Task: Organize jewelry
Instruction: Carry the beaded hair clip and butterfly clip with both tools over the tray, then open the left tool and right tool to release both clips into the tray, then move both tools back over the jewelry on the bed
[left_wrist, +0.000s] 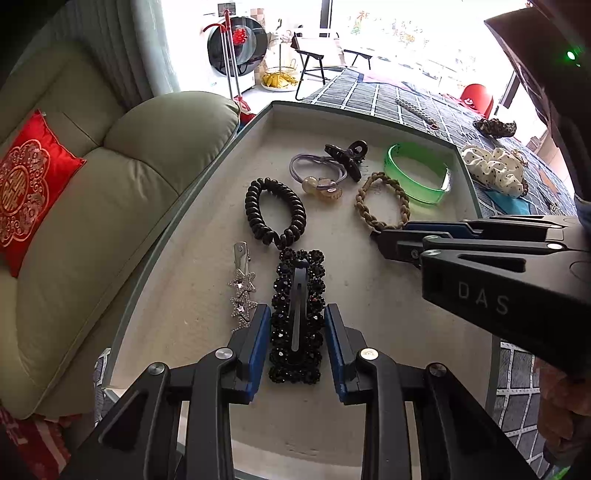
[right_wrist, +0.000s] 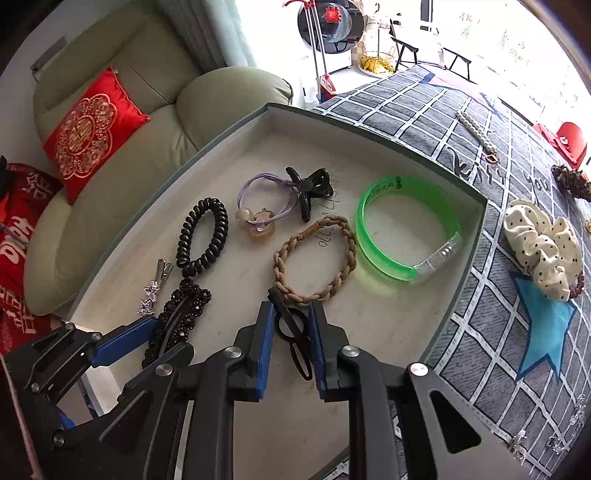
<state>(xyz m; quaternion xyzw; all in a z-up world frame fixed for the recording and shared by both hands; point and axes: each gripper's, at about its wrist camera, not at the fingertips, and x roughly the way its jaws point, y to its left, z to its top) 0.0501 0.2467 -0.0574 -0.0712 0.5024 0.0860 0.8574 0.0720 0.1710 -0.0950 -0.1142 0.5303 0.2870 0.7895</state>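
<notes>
2 claws work over 1 shallow tray (right_wrist: 476, 221) resting on the checked cloth (right_wrist: 424, 122) of the bench. Left claw (left_wrist: 295, 343): jaws apart, straddling the black beaded clip (left_wrist: 297, 314), which lies flat at the tray's 6 o'clock edge in the left wrist view; pads not touching it. Right claw (right_wrist: 291, 345): clamped on a black hair clip (right_wrist: 293, 332). Green bangle (right_wrist: 406, 229) lies at 2 o'clock of the braided tie (right_wrist: 314, 258); coil tie (right_wrist: 203, 232) at 10 o'clock; star clip (left_wrist: 242, 291) just beside the beaded clip.
</notes>
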